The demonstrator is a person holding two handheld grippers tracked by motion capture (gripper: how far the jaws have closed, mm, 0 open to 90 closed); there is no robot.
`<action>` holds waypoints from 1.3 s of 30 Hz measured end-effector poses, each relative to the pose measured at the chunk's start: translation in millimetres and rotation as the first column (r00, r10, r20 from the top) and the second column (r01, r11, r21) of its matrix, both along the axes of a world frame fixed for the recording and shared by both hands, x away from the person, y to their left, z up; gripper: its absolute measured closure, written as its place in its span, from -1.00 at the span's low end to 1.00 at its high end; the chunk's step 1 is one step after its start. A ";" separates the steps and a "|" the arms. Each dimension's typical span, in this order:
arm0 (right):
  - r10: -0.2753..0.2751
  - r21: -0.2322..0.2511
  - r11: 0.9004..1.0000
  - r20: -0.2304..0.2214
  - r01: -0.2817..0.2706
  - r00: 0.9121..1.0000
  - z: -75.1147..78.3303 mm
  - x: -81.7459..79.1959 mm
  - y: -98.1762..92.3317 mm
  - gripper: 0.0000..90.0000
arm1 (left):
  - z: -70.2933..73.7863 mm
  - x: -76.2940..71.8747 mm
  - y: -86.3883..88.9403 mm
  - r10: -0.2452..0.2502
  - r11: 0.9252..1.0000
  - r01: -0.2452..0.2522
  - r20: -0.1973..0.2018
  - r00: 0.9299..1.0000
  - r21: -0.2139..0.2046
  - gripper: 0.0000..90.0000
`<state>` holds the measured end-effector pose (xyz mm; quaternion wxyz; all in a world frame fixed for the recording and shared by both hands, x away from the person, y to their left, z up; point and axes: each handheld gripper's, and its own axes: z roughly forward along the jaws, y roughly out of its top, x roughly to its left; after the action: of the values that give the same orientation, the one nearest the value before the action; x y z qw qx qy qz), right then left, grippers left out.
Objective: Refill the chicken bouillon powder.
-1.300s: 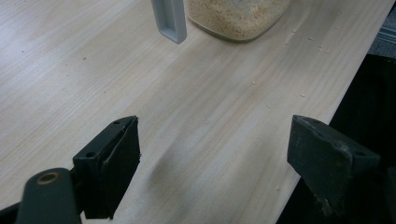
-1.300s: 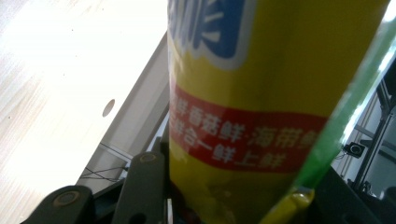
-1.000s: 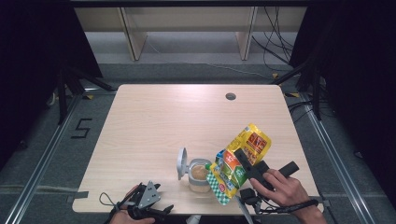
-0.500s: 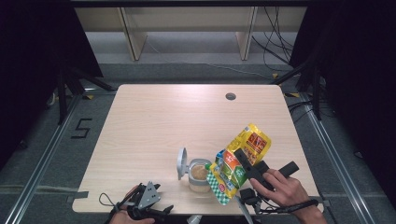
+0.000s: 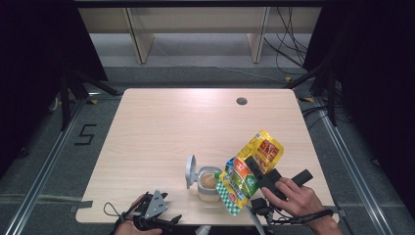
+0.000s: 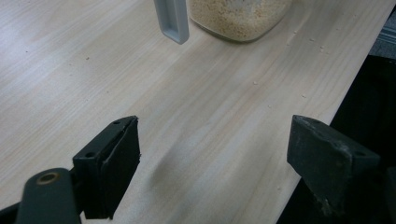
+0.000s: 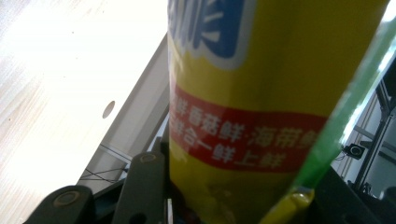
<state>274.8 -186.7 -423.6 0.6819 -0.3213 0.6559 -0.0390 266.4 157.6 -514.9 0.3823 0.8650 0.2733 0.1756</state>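
Note:
A yellow, green and red food pouch [image 5: 247, 171] is tilted over a clear jar [image 5: 209, 185] of beige granules near the table's front edge. The pouch's low end hangs beside the jar's mouth. My right gripper [image 5: 254, 169] is shut on the pouch, whose yellow face [image 7: 261, 93] stands close between its jaws. The jar's grey lid [image 5: 190, 171] is flipped up on its left. My left gripper [image 5: 155, 218] rests at the front edge, left of the jar. Its jaws stand wide open with bare wood between them [image 6: 215, 154]; the jar's base [image 6: 238, 18] and the grey lid [image 6: 173, 21] lie ahead.
The wooden table [image 5: 171, 127] has a round cable hole [image 5: 241, 101] at the back right. Small crumbs [image 6: 299, 46] lie on the wood near the jar. Shelf legs and cables stand on the floor beyond the far edge.

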 end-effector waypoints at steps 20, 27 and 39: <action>0.001 0.006 1.000 -0.002 -0.001 1.000 -0.2 0.1 0.9 0.40 | 1.1 0.9 0.6 -0.001 1.000 0.001 0.000 1.000 0.012 -0.63; -0.003 -0.018 1.000 0.006 0.003 1.000 1.6 -0.6 0.3 0.41 | 0.3 0.6 0.1 0.001 1.000 -0.001 0.002 1.000 0.004 -0.63; 0.002 0.012 1.000 -0.008 -0.002 1.000 -0.5 0.3 -0.7 0.43 | 0.0 0.1 0.4 0.001 1.000 -0.001 0.000 1.000 0.001 -0.63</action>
<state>275.1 -187.4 -424.0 0.6811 -0.3183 0.6585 -0.0331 266.5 158.0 -514.9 0.3816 0.8651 0.2737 0.1762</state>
